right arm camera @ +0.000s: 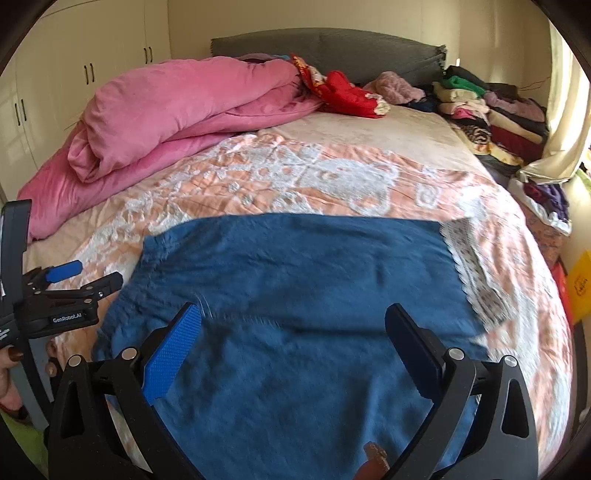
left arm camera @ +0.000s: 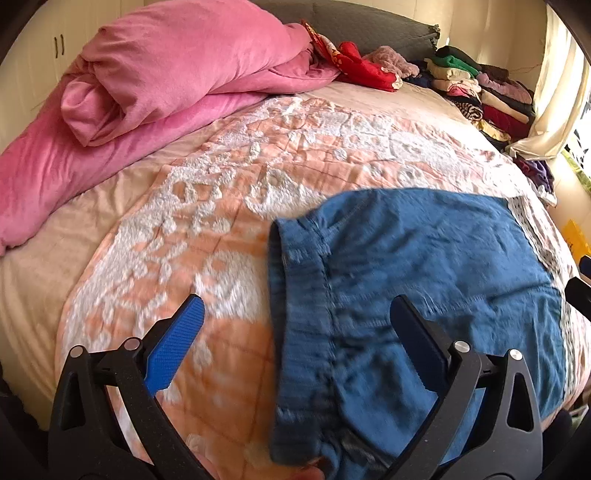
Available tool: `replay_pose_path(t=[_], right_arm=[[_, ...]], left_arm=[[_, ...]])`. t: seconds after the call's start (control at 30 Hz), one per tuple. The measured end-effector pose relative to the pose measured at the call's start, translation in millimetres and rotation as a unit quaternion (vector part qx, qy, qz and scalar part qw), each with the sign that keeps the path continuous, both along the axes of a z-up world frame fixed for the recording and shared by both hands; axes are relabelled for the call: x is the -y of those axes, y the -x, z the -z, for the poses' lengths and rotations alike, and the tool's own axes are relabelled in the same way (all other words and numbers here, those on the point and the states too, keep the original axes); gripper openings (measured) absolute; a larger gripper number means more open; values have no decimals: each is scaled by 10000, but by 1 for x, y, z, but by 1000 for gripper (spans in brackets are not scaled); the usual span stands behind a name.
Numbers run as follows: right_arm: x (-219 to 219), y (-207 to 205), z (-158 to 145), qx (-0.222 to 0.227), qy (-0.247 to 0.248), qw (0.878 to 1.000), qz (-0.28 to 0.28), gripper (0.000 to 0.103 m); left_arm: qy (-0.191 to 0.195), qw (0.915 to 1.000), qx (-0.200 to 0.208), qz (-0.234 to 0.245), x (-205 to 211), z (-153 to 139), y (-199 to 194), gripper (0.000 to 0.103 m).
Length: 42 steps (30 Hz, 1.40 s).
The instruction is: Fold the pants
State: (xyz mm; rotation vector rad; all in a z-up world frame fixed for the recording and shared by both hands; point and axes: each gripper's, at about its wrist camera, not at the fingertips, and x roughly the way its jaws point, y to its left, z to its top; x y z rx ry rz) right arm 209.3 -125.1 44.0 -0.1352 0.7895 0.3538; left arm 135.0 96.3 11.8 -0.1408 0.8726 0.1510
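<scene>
Left wrist view. The left tongs (left arm camera: 295, 306) are seen spread wide, nothing between the blue pads — the left pad (left arm camera: 173, 347) sits over the bedspread, the right one over denim. The blue pants (left arm camera: 424, 280) lie flat on the bed (left arm camera: 122, 258), filling the lower right of the frame; the ribbed waistband (left arm camera: 299, 332) runs down the frame's centre, between the two fingers. A strip of white lace trim (left arm camera: 532, 229) is seen along the pants' right edge. A rolled pink duvet (left arm camera: 155, 77) occupies the upper left. Red fabric (left arm camera: 362, 66) lies at top centre against the grey headboard (left arm camera: 373, 26), and stacks of folded clothes (left arm camera: 476, 88) are noted at upper right.

Right wrist view. The right tongs (right arm camera: 293, 319) are likewise wide apart and empty, both fingers hovering over the pants (right arm camera: 295, 288), which spread across the lower centre of the frame on the peach-and-white bedspread (right arm camera: 295, 177). The image is motion-blurred, so contact with the cloth cannot be judged. The lace trim (right arm camera: 469, 266) shows at the pants' right edge. At the left edge of the frame the left tongs (right arm camera: 92, 275) are visible from the side, parted, beside the pants' left margin — held by a hand (right arm camera: 11, 365) with dark-painted nails. The duvet (right arm camera: 159, 118) lies at upper left; wardrobe doors (right arm camera: 88, 66) stand behind it.
</scene>
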Motion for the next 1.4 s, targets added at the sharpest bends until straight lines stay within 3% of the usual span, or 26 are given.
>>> replay_pose_path(t=[0.3,0.6,0.73,0.83,0.87,0.93,1.0,1.13,1.4], right_arm=[[-38,-53,6,83,361,9983,-447,99],[-74,-103,21,72,662,9938,-892,99],[-87,-127,32,-95,689,9914,-1112,99],[-94,-141,43,-87,989,9877,-1209,99],[-96,-145,46,-71,1103,9864,-1216,99],[-97,-154,53,-119,1199,9854,-1206,99],[-95,-164,60,-415,1157,9851,-1202,99],[-99,-175,66,-650,1064,9831,-1337,99],[-122,-183,85,-560,1957,9641,-1706,99]], left_arm=[[351,9992,-121,117,-22,15,-48,95],[441,9976,-467,246,-30,40,-84,95],[122,9983,-413,398,-25,45,-94,94],[-12,9977,-407,533,-22,49,-100,92],[-52,9976,-388,569,-21,50,-102,89],[15,9970,-379,669,-21,53,-105,63],[181,9960,-378,791,-22,57,-108,48],[113,9955,-221,919,-21,57,-106,31],[149,9931,274,1132,-23,36,-89,27]])
